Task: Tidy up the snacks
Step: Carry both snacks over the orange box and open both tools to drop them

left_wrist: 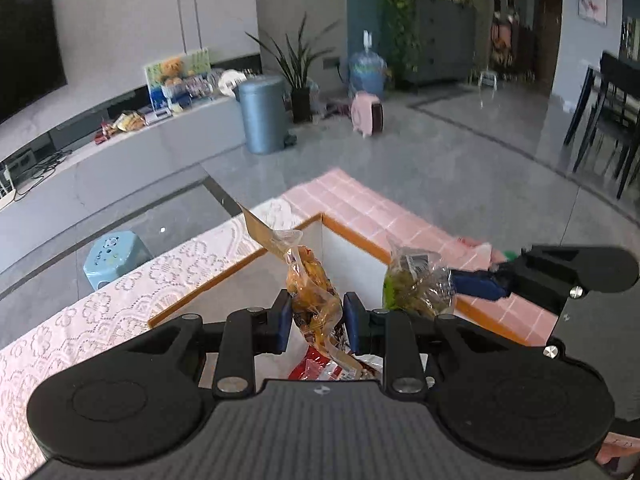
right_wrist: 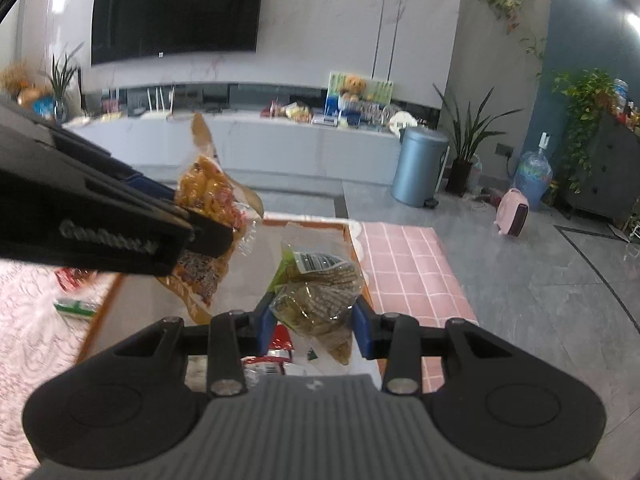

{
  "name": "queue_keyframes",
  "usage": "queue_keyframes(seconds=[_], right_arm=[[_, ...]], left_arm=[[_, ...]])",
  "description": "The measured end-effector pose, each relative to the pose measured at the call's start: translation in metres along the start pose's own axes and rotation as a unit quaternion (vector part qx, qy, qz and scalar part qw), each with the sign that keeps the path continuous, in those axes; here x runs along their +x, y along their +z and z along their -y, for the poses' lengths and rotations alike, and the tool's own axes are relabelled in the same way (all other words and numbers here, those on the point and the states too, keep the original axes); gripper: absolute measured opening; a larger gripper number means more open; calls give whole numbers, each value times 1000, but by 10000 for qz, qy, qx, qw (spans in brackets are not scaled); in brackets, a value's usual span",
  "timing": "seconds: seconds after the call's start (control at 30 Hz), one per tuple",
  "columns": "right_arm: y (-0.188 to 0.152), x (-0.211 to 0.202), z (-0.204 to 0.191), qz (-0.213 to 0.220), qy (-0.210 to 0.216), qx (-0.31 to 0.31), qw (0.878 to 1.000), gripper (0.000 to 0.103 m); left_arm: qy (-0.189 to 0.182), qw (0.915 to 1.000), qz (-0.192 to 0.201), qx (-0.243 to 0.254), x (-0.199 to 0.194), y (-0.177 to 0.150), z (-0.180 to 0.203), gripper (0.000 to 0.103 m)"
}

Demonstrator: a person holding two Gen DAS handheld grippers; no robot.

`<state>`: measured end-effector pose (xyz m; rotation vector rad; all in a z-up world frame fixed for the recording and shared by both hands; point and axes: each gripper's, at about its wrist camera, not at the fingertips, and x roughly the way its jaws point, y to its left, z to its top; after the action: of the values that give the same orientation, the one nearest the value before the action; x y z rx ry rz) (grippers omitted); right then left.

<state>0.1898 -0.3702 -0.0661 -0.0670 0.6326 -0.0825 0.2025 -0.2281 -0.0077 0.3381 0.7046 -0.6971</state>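
Your left claw point(left_wrist: 316, 322) grips an orange snack bag point(left_wrist: 310, 280) and your right claw point(right_wrist: 314, 322) a green one point(right_wrist: 316, 300) — both held above the white box point(left_wrist: 348, 256). Neither is dropped in yet — more packets point(right_wrist: 74, 306) wait on the tabletop point(left_wrist: 120, 300).

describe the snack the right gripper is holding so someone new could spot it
Find the open box with the orange rim on the table. Two grippers hold packets above it; the right gripper clamps a clear packet of greenish-brown snacks with a barcode label. The left gripper's packet is orange-yellow instead.
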Motion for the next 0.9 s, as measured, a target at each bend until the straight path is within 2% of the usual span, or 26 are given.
queue_keyframes(seconds=[0.13, 0.4, 0.67, 0.8, 0.9], right_arm=[[4, 30, -1, -221, -60, -287, 9993, 38], [-2, 80, -7, -798, -92, -885, 9928, 38], [1, 104, -13, -1154, -93, -1212, 9859, 38], [0, 108, -19, -1283, -195, -1395, 9817, 39], [2, 110, -21, -1335, -150, -1373, 9814, 41]], left_arm=[[165, 9994, -290, 61, 26, -3, -5, 30], [265, 9952, -943, 29, 65, -12, -20, 30], [200, 9935, -1114, 151, 77, -10, -19, 30], [257, 9925, -1187, -165, 77, -9, -26, 30], [285, 9931, -1131, -137, 74, -10, -27, 32]])
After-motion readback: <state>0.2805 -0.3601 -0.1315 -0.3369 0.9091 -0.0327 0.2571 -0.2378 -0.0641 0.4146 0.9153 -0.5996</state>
